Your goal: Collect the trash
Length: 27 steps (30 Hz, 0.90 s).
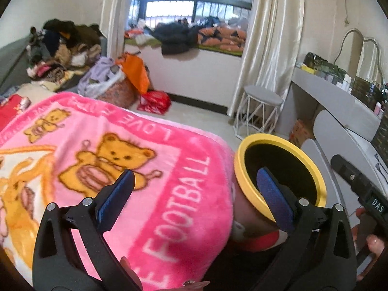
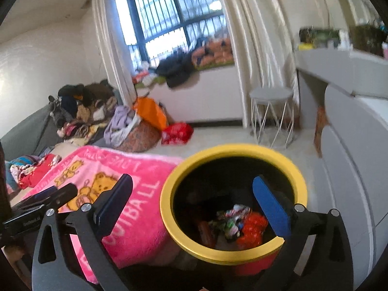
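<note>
A bin with a yellow rim (image 2: pixel 232 149) stands on the floor beside a bed covered by a pink bear-print blanket (image 2: pixel 135 218). Crumpled colourful wrappers (image 2: pixel 232 223) and a red wrapper (image 2: pixel 252 231) lie at its bottom. My right gripper (image 2: pixel 192 180) hovers open over the bin's near edge, with nothing between its blue pads (image 2: pixel 271 208). In the left wrist view my left gripper (image 1: pixel 196 173) is open above the blanket (image 1: pixel 145 169), and the bin (image 1: pixel 266 137) sits just to its right. The right gripper's black body (image 1: pixel 359 189) shows at that view's right edge.
A white wire-leg stool (image 1: pixel 262 101) and a grey dressing table (image 1: pixel 327 89) stand right of the bin. A laundry basket (image 1: pixel 114 82), an orange bag (image 1: pixel 135 70) and a red bag (image 1: pixel 155 101) sit on the floor beyond the bed. Clothes are piled on the sofa (image 1: pixel 60 48).
</note>
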Each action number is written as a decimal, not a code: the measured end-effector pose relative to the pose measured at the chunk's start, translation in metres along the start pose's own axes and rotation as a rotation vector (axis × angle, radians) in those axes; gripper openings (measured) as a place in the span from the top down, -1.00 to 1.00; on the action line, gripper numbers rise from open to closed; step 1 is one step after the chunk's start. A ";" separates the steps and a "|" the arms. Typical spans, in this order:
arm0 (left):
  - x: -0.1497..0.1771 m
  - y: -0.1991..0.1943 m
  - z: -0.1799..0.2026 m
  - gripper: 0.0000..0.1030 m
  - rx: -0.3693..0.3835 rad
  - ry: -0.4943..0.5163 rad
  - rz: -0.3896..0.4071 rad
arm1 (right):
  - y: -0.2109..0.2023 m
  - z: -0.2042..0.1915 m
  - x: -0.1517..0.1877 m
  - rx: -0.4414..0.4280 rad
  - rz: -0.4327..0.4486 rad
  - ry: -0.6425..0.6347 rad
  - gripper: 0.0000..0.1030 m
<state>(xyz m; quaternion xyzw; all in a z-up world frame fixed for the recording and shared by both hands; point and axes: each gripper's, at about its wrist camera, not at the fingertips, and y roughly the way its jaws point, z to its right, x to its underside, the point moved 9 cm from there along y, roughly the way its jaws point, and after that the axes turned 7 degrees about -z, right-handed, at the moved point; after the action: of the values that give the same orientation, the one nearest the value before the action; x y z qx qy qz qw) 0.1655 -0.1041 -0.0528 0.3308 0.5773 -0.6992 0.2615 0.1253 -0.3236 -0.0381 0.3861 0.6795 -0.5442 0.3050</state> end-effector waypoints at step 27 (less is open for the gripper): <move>0.031 -0.032 -0.025 -0.80 -0.042 -0.023 0.088 | -0.027 -0.028 0.024 0.057 0.175 -0.176 -0.88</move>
<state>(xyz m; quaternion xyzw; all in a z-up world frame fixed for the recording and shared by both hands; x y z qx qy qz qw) 0.1258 -0.0724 -0.0587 0.3423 0.5735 -0.6787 0.3054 0.0900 -0.2951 -0.0385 0.4032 0.5983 -0.5662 0.3986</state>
